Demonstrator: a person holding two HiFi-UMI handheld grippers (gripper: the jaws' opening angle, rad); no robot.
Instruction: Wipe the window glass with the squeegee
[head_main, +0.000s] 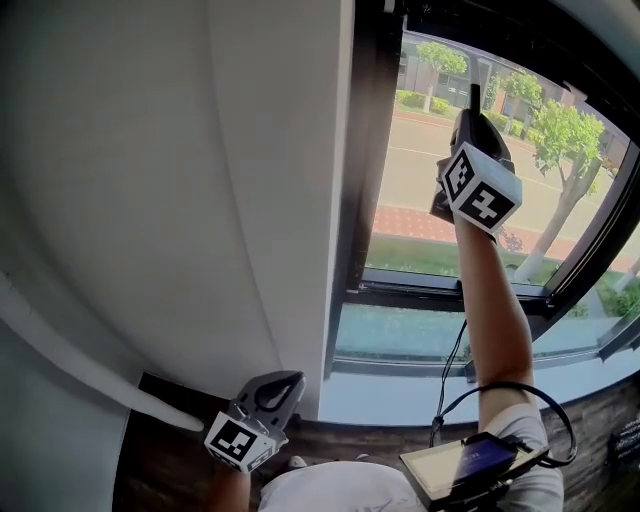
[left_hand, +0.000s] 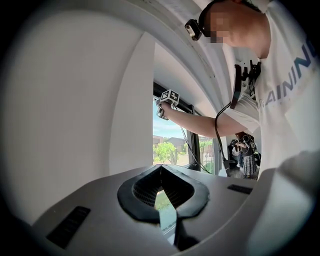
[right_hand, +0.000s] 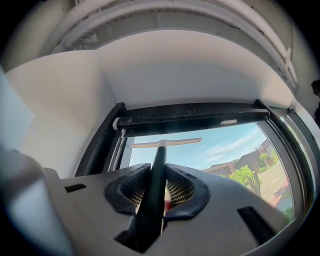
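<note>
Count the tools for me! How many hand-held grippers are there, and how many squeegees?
Hand-held grippers: 2 (the left hand-held gripper, shut and empty; the right hand-held gripper, shut on the handle)
Squeegees: 1 (the squeegee, up near the top of the window glass)
Total: 3
</note>
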